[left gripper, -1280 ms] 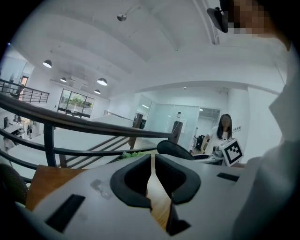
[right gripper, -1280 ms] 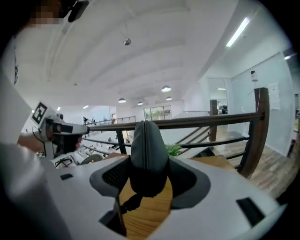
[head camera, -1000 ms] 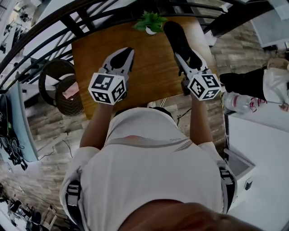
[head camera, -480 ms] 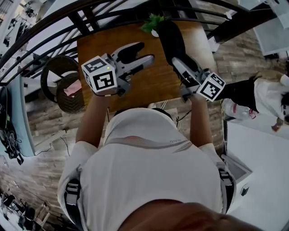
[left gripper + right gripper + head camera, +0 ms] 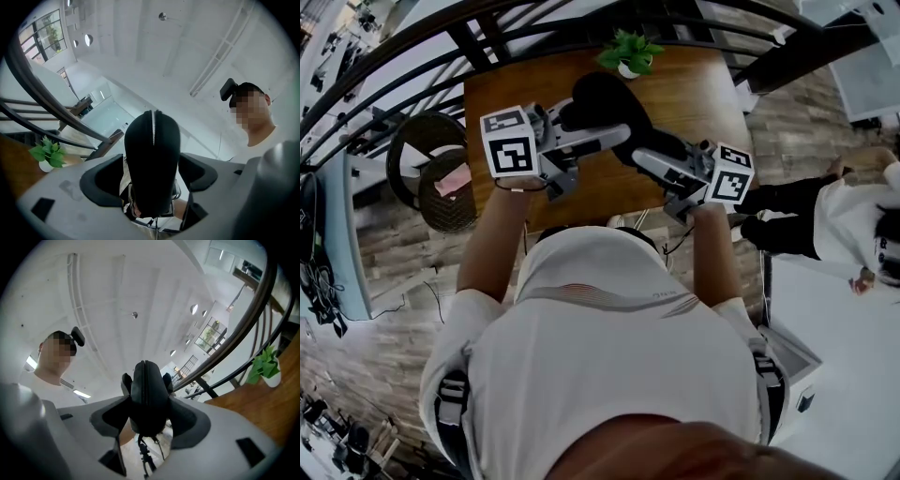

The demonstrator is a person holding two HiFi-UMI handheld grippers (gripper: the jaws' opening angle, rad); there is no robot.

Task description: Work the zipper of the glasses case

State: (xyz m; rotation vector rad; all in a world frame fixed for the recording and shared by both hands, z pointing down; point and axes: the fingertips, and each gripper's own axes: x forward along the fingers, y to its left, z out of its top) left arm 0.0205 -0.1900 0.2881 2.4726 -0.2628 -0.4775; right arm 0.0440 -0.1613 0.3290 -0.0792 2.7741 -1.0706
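Case (image 5: 602,101) up off the bench (image 5: 703,84) in our right claw (image 5: 146,406). Left claw (image 5: 151,176) just sprang wide around its end, ungripped.

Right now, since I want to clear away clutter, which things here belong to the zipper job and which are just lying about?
In the job: glasses case with its zipper; right gripper, shut on it; left gripper, whose jaws have just been opening, with the case between them.
Just lying about: potted plant on the wooden table; wicker chair beside the table.
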